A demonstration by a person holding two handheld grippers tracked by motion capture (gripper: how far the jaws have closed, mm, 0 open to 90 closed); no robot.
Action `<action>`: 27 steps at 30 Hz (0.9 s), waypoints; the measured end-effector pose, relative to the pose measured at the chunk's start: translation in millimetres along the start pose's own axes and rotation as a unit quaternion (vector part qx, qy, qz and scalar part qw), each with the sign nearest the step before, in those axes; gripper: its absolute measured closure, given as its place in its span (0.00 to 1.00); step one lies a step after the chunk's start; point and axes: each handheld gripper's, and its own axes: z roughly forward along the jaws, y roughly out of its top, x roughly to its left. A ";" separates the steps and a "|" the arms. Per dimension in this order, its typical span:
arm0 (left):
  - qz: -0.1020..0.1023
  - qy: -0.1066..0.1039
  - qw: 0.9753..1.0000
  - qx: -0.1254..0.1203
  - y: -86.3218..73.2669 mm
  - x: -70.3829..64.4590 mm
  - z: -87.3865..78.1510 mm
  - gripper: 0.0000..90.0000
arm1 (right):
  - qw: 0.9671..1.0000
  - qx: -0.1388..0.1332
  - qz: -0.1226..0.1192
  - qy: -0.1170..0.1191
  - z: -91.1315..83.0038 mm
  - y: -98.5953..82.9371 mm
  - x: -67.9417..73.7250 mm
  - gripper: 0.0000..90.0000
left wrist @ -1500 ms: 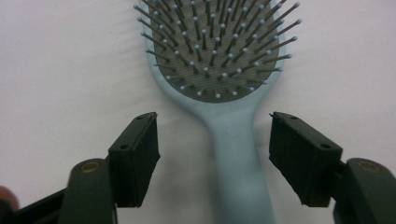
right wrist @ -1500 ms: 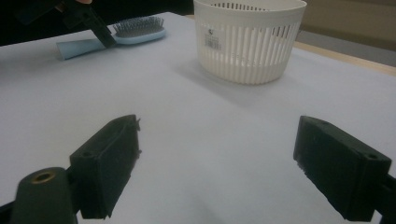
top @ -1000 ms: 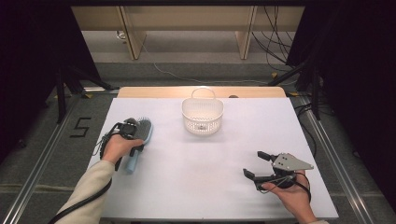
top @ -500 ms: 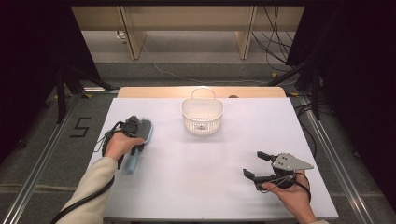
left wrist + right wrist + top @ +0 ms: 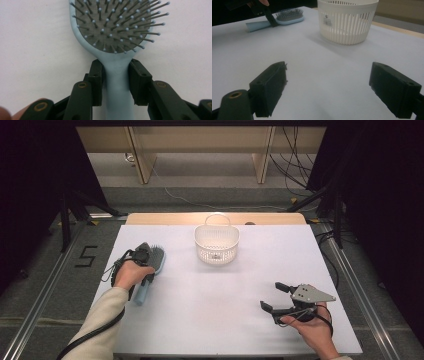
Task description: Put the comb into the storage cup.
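Two black pads now sit tight against the neck of the pale blue hairbrush, one on each side just below its bristled head, so the left gripper is clenched on the brush; a second ago that hand was a little nearer the person's side of the handle, and since then it has crept forward to the neck, which suggests the grasp is made and a lift is the likely next step. The brush lies flat on the white table, bristles up, head pointing away from the hand and handle running back under the palm, as the high view shows. Ahead and to the right of the left gripper, well apart from it, stands the white slotted basket, upright with its handle raised, the probable place for the brush. The right gripper has not moved over that second: it rests near the table's near right corner with its jaws spread wide and nothing between them, far from the brush, the basket standing ahead of it
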 end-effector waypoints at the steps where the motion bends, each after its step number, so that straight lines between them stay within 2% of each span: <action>1: -0.001 -0.001 1.000 0.000 -0.1 0.0 -0.1 0.75 | 1.000 0.000 0.000 0.000 0.0 0.0 0.0 0.17; 14: 0.000 -0.005 1.000 -0.008 -2.1 0.5 -0.6 0.77 | 1.000 0.000 -0.001 0.000 0.0 0.1 0.2 0.17; 22: 0.013 -0.017 1.000 -0.018 -4.5 3.5 -0.9 0.77 | 1.000 0.000 -0.002 0.000 -0.2 0.1 0.1 0.17; 27: 0.022 -0.016 0.999 -0.021 -5.0 3.6 -1.0 0.77 | 1.000 0.000 -0.001 0.000 -0.2 0.1 0.1 0.17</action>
